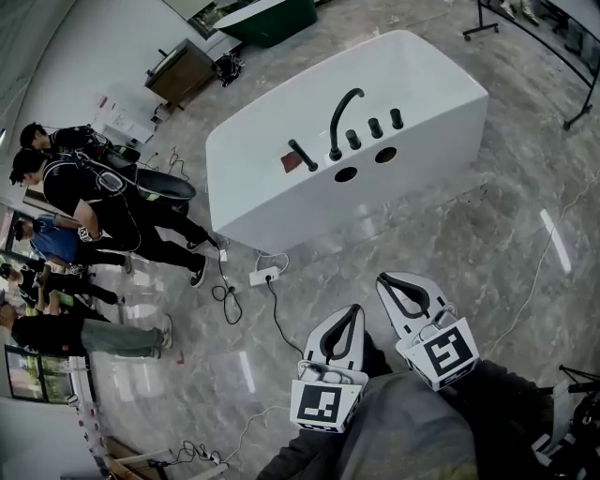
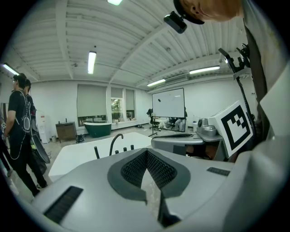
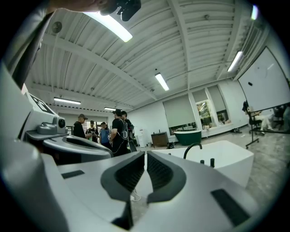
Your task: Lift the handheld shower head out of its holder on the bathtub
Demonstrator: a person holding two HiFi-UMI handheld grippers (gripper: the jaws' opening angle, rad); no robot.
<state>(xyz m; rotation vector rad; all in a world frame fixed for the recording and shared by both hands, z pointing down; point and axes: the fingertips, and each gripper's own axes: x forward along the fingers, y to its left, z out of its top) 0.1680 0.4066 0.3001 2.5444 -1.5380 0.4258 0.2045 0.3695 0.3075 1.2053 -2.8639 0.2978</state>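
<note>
The white bathtub [image 1: 422,84] stands on the floor some way ahead of me. On its deck the handheld shower head [image 1: 302,155], a slim black stick, sits tilted in its holder, left of the curved black faucet [image 1: 342,117] and three black knobs [image 1: 375,127]. In the left gripper view the shower head [image 2: 96,152] shows far off beyond the jaws. My left gripper [image 1: 356,307] [image 2: 146,152] and right gripper [image 1: 386,277] [image 3: 145,154] hang side by side low in the head view. Both point toward the tub, well short of it. Both are shut, with nothing between the pads.
Several people [image 1: 103,202] stand left of the tub. A white power strip [image 1: 264,276] with a black cable lies on the floor between me and the tub. A dark green tub [image 1: 272,19] and a wooden cabinet [image 1: 183,70] stand behind; a stand's legs [image 1: 487,28] are at the far right.
</note>
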